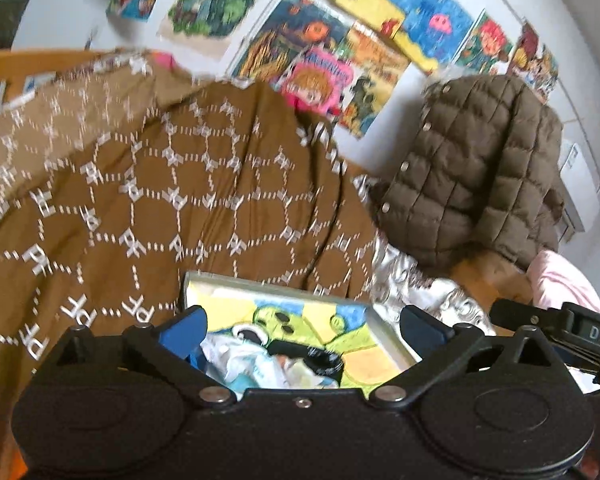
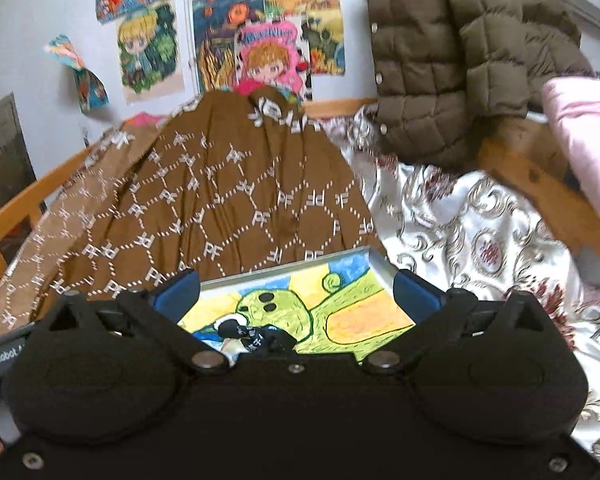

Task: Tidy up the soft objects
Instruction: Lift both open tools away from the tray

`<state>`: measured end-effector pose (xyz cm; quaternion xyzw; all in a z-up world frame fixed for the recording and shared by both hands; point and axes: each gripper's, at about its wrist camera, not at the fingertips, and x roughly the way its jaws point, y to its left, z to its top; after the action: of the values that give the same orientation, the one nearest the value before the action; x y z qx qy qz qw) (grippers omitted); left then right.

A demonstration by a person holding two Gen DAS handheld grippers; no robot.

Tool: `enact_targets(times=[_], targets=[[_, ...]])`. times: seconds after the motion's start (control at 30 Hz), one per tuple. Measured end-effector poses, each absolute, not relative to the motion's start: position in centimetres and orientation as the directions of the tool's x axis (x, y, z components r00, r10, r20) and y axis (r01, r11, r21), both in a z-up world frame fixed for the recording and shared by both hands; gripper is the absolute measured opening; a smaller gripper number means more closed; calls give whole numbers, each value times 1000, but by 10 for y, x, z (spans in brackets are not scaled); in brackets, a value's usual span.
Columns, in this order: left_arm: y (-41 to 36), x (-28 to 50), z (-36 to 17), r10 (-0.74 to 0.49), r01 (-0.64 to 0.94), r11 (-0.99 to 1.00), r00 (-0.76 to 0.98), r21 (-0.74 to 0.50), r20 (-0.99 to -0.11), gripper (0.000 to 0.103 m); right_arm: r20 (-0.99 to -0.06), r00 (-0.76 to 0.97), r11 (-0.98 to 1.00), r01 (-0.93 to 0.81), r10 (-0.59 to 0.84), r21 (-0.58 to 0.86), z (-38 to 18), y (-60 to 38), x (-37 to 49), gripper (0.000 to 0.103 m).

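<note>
Left wrist view: left gripper [image 1: 302, 322] spread wide over one framed crayon drawing [image 1: 300, 320]; crumpled white-blue cloth [image 1: 244, 364] inside, one brown patterned quilt [image 1: 180, 200], one brown puffer jacket [image 1: 472, 172]. Right wrist view: right gripper [image 2: 296, 292] released; floral white sheet [image 2: 480, 232] more visible, one pink pillow [image 2: 588, 140].

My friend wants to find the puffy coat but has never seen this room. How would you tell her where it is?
Start at the wooden bed frame under the wall of colourful drawings. At its right end, a quilted olive-brown jacket hangs over the rail, beside pink fabric. Unlike the flat brown blanket with white letters, it is puffy, plain and has silver snaps.
</note>
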<state>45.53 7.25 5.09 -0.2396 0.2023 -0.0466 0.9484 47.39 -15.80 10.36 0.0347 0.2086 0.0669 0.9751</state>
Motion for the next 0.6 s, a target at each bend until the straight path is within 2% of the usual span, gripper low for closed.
enact_targets(times=[0.33, 0.6], targets=[[61, 387, 95, -153, 27, 912, 947, -408, -281, 102, -281, 952, 993, -112, 119, 40, 144, -175, 396, 102], [49, 321, 116, -77, 5, 949, 973, -315, -217, 102, -235, 966, 994, -100, 107, 42, 152, -192, 337, 102]])
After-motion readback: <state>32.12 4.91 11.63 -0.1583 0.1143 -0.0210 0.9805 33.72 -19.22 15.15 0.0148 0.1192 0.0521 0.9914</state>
